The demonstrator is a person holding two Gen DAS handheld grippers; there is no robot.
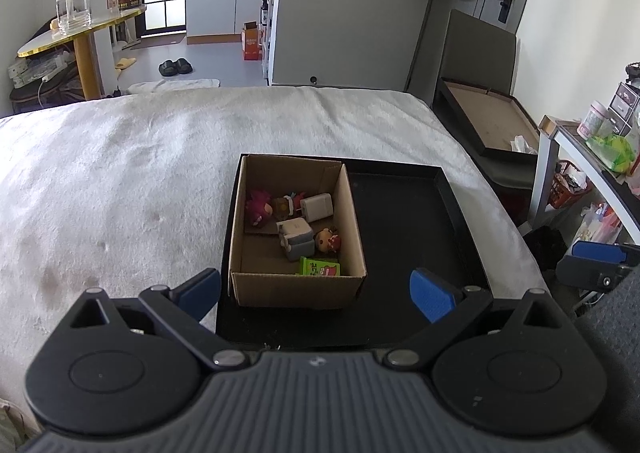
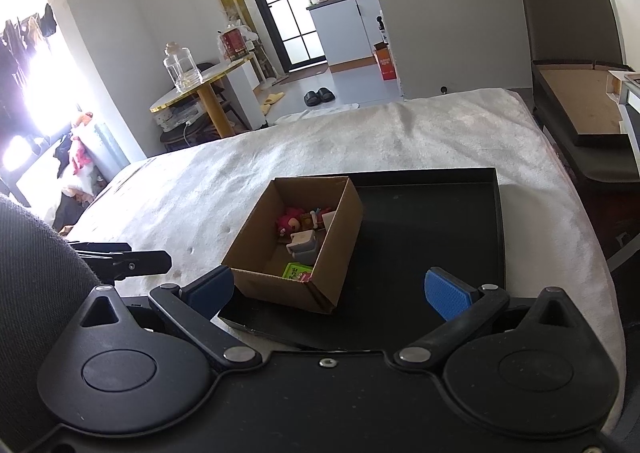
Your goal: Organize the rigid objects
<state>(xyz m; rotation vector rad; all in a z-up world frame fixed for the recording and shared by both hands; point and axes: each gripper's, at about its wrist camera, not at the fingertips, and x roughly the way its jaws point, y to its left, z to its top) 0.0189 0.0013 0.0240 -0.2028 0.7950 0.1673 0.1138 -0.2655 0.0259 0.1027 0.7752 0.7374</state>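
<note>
An open cardboard box [image 1: 256,285] [image 2: 260,237] stands on the left part of a black tray [image 1: 404,221] [image 2: 432,221] on a white bed. In the box lie a pink-haired figure [image 1: 256,209] [image 2: 287,222], a white charger [image 1: 317,207], a grey-white block [image 1: 296,237] [image 2: 304,243], a small brown figure [image 1: 328,240] and a green packet [image 1: 319,267] [image 2: 297,271]. My left gripper [image 1: 316,293] is open and empty, just in front of the box. My right gripper [image 2: 328,289] is open and empty, at the box's near corner.
The white bedcover [image 1: 120,173] spreads left and behind the tray. A shelf with clutter [image 1: 592,133] stands right of the bed. A dark open case [image 1: 492,121] leans at the far right. A round table with a glass jar [image 1: 72,9] stands far left.
</note>
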